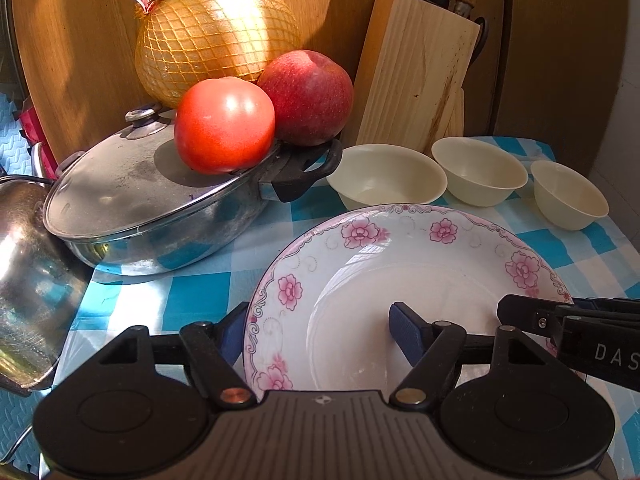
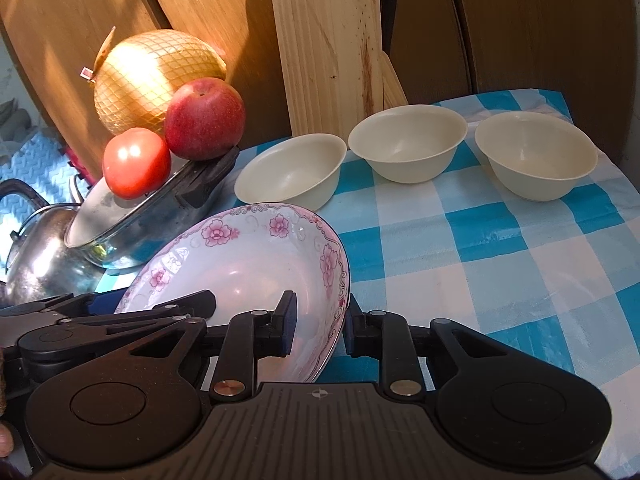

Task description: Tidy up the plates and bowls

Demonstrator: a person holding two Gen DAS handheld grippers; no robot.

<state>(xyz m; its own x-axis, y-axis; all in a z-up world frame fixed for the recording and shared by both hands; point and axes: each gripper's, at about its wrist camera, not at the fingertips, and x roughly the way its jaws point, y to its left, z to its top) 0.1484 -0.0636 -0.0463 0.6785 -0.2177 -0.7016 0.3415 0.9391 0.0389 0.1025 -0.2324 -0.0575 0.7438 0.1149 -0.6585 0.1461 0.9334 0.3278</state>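
Note:
A white deep plate with pink flowers lies over the blue-checked cloth. My left gripper straddles its left rim, one pad outside the edge and one inside the well, pressing on it. In the right wrist view the plate looks tilted. My right gripper is shut on its right rim, and its fingers show at the right of the left wrist view. Three empty cream bowls stand in a row behind the plate, apart from both grippers.
A lidded steel pot sits left of the plate, with a tomato and an apple on it and a netted pomelo behind. A steel kettle is at far left. A wooden knife block stands behind the bowls.

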